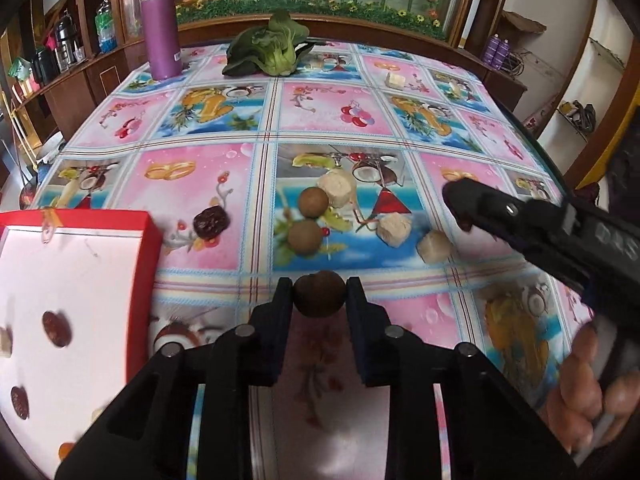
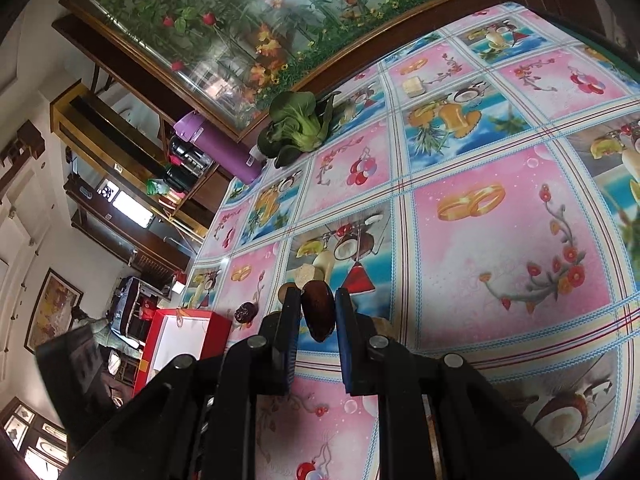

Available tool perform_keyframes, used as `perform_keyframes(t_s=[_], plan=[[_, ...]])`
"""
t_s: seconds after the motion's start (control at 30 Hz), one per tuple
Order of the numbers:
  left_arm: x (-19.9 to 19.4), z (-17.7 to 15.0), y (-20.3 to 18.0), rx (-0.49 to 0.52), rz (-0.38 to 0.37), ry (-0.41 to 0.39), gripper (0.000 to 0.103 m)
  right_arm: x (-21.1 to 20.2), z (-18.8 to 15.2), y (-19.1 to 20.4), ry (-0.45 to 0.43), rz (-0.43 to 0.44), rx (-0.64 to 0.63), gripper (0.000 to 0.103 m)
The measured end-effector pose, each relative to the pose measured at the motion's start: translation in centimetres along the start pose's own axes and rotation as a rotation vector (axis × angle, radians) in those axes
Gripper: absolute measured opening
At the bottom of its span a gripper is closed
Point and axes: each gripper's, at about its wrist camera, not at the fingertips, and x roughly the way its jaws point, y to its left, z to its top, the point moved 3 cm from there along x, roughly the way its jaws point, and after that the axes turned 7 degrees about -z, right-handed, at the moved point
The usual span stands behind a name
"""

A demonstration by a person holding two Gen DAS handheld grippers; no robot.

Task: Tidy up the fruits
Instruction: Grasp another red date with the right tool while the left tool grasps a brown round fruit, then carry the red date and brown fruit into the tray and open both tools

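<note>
- Left gripper (image 1: 319,294): jaws closed on a brown longan (image 1: 319,295), pinched at the very fingertips, above the table (image 1: 208,184). Only the sides of the round fruit touch the pads.
- Right gripper (image 2: 318,312): jaws closed on a dark date (image 2: 318,310), held lengthwise, its tip hanging below the pads. The gripper is tilted hard to one side in its own view.
- Red box (image 1: 80,224) sits at the left, lid off, white inside; two dates (image 1: 57,329) and some pale bits already lie in it. Judged destination for both held fruits.
- Still on the cloth: two longans (image 1: 312,202), one date (image 1: 211,222), three pale chunks (image 1: 338,188), all close together mid-table.
- Risk 1: longan rolls out of the fingertip pinch during the swing to the box; round, hard skin, little contact. Would likely run off along the cloth.
- Risk 2: date pivots or slips out lengthwise, since the hold is near its middle and the tool is tilted.
- Risk 3: both tools head for one box; the right one must cross in front of the left. Collision could knock either fruit loose.
- Risk 4: release from height onto the smooth box floor; the longan may bounce over the low rim.
- Risk 5: a low pass clips the box wall and shifts the box.
</note>
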Motion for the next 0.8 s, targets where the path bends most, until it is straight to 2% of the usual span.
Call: perform_keyframes(t_s=[0.37, 0.57, 0.8], plan=[[-7.4, -4.3, 1.0, 0.033, -0.006, -0.095, 0.029, -0.8, 0.5, -0.6, -0.078, -0.03, 0.014, 0.015], [-10.3, -5.6, 2.4, 0.033, 0.023, -0.155, 0.029, -1.1, 0.7, -1.3, -0.118, -0.073, 0.027, 0.015], [-12.0, -6.4, 5.0, -0.01, 0.035, -0.19, 0.029, -1.4, 0.7, -2.2, -0.149, -0.134, 0.041, 0.015]])
